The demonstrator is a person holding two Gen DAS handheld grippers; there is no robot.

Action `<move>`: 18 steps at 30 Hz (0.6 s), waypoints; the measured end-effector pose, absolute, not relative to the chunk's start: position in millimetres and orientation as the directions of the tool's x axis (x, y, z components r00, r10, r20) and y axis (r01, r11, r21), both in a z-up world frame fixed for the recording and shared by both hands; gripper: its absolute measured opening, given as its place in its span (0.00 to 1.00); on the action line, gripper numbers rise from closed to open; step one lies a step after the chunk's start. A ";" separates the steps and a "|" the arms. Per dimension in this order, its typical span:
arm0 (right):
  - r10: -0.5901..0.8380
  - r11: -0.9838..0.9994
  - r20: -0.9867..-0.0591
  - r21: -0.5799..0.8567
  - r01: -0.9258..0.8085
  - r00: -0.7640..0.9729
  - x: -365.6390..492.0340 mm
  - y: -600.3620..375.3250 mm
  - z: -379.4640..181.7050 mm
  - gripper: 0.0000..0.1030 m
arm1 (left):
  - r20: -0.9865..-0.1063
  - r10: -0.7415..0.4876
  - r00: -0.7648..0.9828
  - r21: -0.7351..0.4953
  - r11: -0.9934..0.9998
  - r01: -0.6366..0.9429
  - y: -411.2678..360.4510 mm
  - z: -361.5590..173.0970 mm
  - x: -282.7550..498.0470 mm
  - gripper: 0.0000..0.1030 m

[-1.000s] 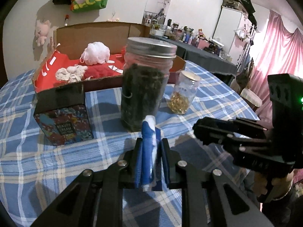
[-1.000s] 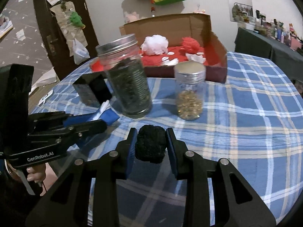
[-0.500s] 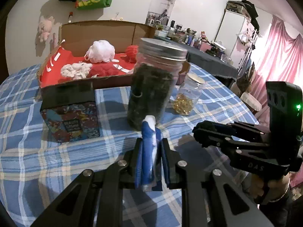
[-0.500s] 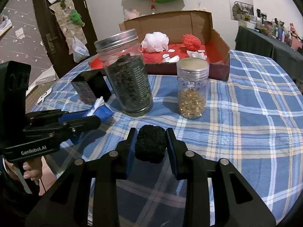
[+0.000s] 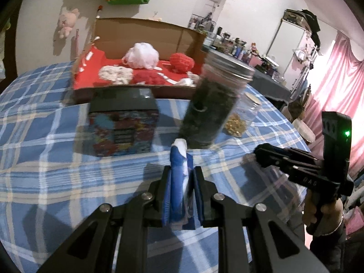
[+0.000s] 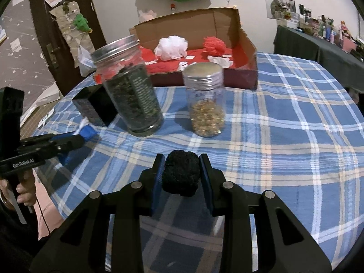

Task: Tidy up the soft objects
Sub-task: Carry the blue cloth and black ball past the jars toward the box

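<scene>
My left gripper [image 5: 181, 177] is shut on a folded blue and white cloth [image 5: 179, 170], held above the blue plaid tablecloth. The same cloth [image 6: 86, 130] shows at the left of the right wrist view. My right gripper [image 6: 181, 167] is shut on a black knitted ball [image 6: 180, 173], also over the table. At the far side stands an open cardboard box [image 5: 145, 34] with a red lining. In it lie a white puff [image 5: 141, 55], a red puff [image 5: 182, 61] and other soft pieces. In the left wrist view the right gripper [image 5: 257, 154] is at the right.
A tall jar of dark leaves [image 6: 128, 88], a smaller jar of golden capsules [image 6: 206, 102] and a dark patterned box [image 5: 122, 127] stand between the grippers and the cardboard box [image 6: 227, 22]. A cluttered dark side table [image 6: 318, 45] is at the back right.
My left gripper has shifted sideways with the cloth, so the patterned box and the tall jar now sit more to the right in its view. The right gripper has barely moved.
</scene>
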State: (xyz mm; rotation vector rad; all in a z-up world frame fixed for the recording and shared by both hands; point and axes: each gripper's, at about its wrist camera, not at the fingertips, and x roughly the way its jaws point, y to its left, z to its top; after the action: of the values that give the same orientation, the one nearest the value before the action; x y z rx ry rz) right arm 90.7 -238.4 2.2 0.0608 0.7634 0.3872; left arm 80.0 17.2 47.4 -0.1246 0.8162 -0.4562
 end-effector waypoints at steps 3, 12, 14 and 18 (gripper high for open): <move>0.349 0.934 -0.667 0.189 -0.304 0.658 92.5 -244.4 1.4 0.29 | -0.677 -0.418 0.605 -0.276 0.907 0.319 28.0 48.0 80.2 0.19; 0.311 0.948 -0.679 0.172 -0.267 0.665 101.3 -261.1 0.6 0.29 | -0.696 -0.335 0.635 -0.240 0.942 0.234 64.9 48.1 81.8 0.19; 0.305 0.950 -0.680 0.171 -0.261 0.666 103.5 -263.9 1.1 0.29 | -0.702 -0.313 0.640 -0.229 0.950 0.214 72.6 47.3 84.1 0.19; 0.296 0.954 -0.694 0.177 -0.244 0.656 110.7 -269.5 1.9 0.29 | -0.725 -0.287 0.626 -0.225 0.958 0.179 86.5 41.5 92.4 0.19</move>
State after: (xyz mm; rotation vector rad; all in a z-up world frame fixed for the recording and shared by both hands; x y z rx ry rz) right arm 110.6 -269.5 1.9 0.0698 0.7989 0.3065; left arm 92.4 86.5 41.5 -0.1361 0.8540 -0.2679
